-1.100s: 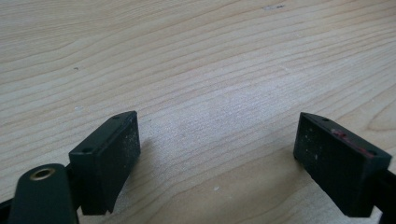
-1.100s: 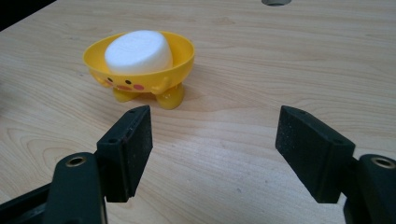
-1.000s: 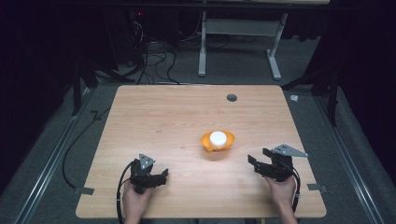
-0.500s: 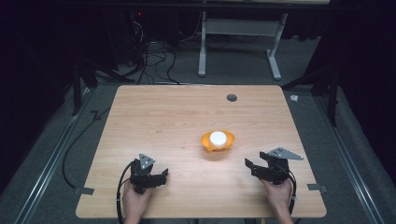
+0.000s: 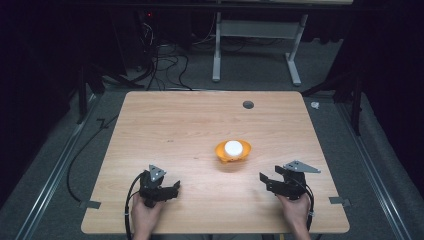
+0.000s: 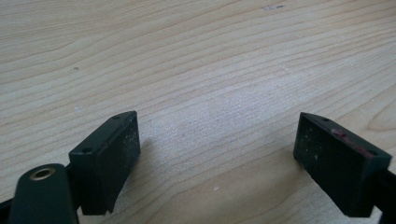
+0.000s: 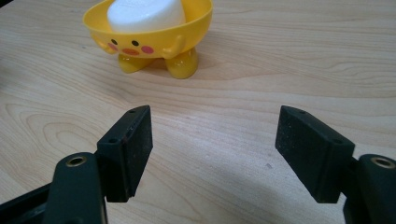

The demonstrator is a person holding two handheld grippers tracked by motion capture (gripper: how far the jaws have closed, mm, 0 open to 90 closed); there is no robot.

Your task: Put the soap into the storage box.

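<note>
While both claws rest spread and empty near the bench's (image 5: pixel 150 125) front edge, the right claw (image 7: pixel 215 140) is best lined up squarely on the bowl (image 7: pixel 154 32); the left claw (image 6: pixel 217 149) waits.

Upright yellow duck-faced bowl (image 5: pixel 233 151) holding white puck (image 5: pixel 233 147), mid-table

- The table (image 5: pixel 190 125) has a pale wood-grain top, smooth with a faint sheen.
- The yellow duck-shaped bowl (image 7: pixel 154 39) looks like glossy moulded plastic with a painted face.
- The white round piece (image 7: pixel 144 14) inside it is smooth, matt plastic.
- The right gripper (image 7: pixel 212 140) has matt black pads, finely grainy and dust-speckled.
- The left gripper (image 6: pixel 219 149) has the same matt black pads.
- The floor (image 5: pixel 385 165) is grey, rough carpet.
</note>
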